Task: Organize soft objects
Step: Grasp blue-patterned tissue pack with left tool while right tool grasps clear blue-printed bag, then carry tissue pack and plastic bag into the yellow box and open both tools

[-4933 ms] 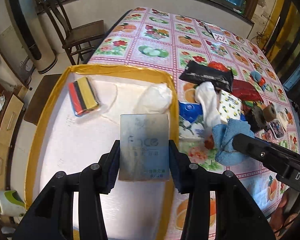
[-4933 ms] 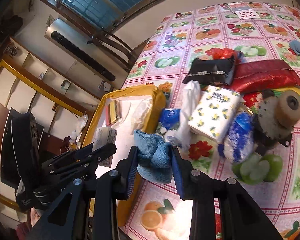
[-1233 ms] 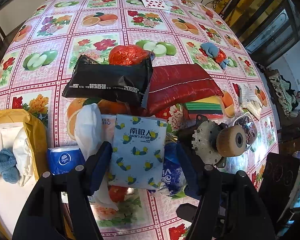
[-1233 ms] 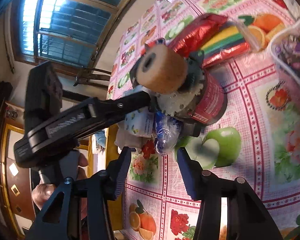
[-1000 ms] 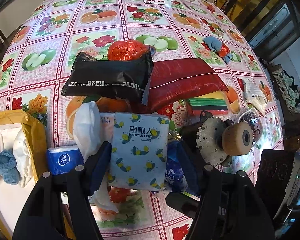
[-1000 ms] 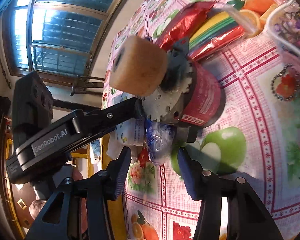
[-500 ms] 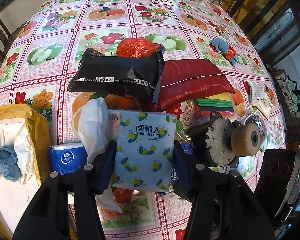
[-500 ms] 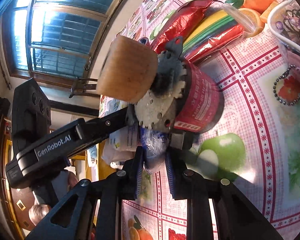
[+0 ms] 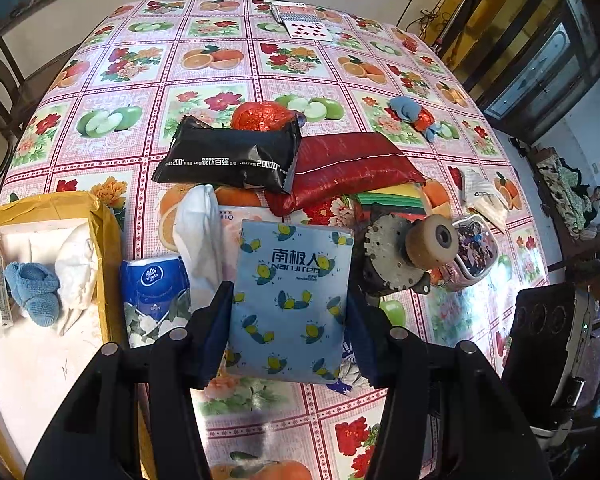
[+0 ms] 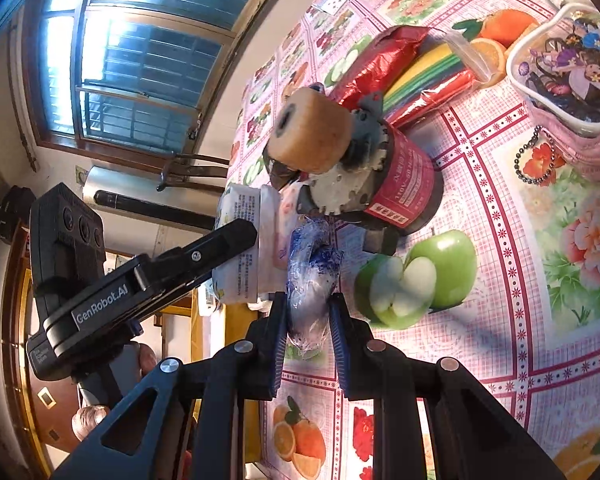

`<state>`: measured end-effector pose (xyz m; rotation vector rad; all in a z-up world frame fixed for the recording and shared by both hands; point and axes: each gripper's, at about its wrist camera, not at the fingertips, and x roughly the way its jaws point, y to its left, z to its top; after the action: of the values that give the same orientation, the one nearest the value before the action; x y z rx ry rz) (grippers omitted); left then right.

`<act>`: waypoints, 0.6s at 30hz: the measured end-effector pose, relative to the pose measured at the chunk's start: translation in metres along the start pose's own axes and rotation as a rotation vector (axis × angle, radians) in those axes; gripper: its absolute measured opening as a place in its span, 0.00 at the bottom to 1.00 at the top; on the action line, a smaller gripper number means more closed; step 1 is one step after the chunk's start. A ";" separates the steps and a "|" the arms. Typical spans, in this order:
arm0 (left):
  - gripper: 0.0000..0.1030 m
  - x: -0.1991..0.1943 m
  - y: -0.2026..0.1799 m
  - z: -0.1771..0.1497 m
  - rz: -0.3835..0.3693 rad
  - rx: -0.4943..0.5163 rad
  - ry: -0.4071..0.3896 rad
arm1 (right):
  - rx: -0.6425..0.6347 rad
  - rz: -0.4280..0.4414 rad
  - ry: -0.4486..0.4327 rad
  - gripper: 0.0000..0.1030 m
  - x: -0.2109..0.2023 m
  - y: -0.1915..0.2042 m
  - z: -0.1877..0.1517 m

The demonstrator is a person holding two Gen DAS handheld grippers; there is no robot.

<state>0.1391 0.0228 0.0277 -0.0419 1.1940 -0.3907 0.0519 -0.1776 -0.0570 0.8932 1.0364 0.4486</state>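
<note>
On the fruit-print tablecloth [image 9: 148,64], left claw [image 9: 288,312] clamps lemon-print tissue pack [image 9: 292,300], right claw [image 10: 308,316] pinches half-hidden blue-white packet [image 10: 310,280]

Motor [image 9: 396,256], playing cards [image 9: 304,26], tablecloth [image 9: 140,60]

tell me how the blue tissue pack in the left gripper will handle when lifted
Probably soft and light: the tissue pack looks like film-wrapped paper, and the left gripper pinches its sides. It may bow or sag a little. The glossy wrap could slip, though the pads grip a broad area.

Left gripper [image 9: 290,326] jaws clamping tissue pack [image 9: 290,300] (bee print) — floral tablecloth [image 9: 220,64]
</note>
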 end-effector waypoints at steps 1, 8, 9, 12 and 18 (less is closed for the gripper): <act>0.50 -0.003 0.001 -0.002 -0.001 -0.004 -0.005 | -0.001 0.005 0.000 0.21 -0.002 0.000 -0.002; 0.50 -0.023 0.010 -0.017 0.019 -0.022 -0.037 | -0.015 0.025 0.000 0.20 -0.006 0.011 -0.010; 0.50 -0.025 0.012 -0.019 0.025 -0.024 -0.043 | -0.016 0.030 0.000 0.20 -0.007 0.013 -0.012; 0.50 -0.035 0.021 -0.025 0.050 -0.034 -0.062 | -0.032 0.042 0.004 0.20 -0.006 0.027 -0.012; 0.51 -0.058 0.054 -0.036 0.115 -0.070 -0.098 | -0.100 0.065 0.020 0.20 0.005 0.066 -0.013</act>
<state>0.1025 0.0976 0.0537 -0.0525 1.1076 -0.2435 0.0482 -0.1301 -0.0092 0.8367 0.9966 0.5602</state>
